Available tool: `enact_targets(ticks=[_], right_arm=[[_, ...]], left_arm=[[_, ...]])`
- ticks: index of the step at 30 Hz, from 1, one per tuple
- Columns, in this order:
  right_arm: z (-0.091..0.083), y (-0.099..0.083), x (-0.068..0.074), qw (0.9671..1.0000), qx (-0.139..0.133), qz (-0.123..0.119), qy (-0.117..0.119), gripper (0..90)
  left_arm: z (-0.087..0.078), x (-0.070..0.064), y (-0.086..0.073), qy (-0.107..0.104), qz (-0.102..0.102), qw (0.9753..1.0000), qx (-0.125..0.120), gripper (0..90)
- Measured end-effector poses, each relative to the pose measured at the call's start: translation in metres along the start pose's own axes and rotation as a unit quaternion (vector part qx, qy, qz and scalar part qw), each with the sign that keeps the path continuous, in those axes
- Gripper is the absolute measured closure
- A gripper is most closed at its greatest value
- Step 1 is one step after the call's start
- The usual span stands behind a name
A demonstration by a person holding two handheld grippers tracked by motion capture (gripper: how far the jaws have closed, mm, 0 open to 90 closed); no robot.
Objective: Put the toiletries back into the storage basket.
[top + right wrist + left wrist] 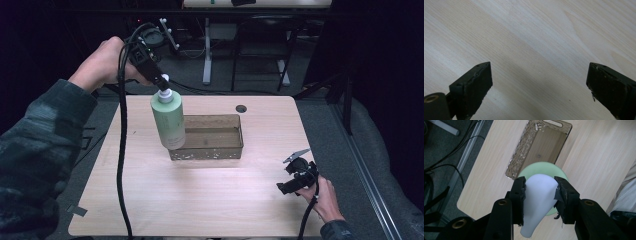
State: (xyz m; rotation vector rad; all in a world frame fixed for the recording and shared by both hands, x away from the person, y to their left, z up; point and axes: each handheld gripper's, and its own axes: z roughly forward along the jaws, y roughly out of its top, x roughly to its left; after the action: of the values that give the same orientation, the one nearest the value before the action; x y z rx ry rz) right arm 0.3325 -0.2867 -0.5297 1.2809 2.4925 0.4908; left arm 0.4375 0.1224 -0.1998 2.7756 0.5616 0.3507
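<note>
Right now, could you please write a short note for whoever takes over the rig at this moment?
Left gripper: shut on the white pump head of the pale green pump bottle, which hangs upright in the air, its base over the near left corner of the brown translucent tray.
Right gripper: open, holding nothing, low over the bare wooden table near the right front edge.
Done: bottle picked up and brought to the tray.
Left: probably lower the bottle into the tray, which looks empty, and release.

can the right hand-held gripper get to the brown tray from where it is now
Probably yes. The right hand-held gripper sits open near the table's front right; bare wood lies between it and the tray. The bottle hangs over the tray's far-left end.
</note>
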Motion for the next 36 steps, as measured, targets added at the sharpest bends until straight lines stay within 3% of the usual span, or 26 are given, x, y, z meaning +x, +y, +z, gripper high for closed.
enact_targets(ticks=[15, 36], right_arm=[[-0.002, 0.000, 0.001, 1.0000, -0.001, 0.002, 0.003, 6.0], [-0.001, 0.000, 0.001, 1.0000, -0.002, 0.000, 0.000, 6.0]], left_arm=[[0.012, 0.009, 0.012, 0.012, -0.010, 0.9998, 0.013, 62.7], [0.018, 0.022, 0.021, 0.022, -0.027, 0.9993, 0.012, 62.7]])
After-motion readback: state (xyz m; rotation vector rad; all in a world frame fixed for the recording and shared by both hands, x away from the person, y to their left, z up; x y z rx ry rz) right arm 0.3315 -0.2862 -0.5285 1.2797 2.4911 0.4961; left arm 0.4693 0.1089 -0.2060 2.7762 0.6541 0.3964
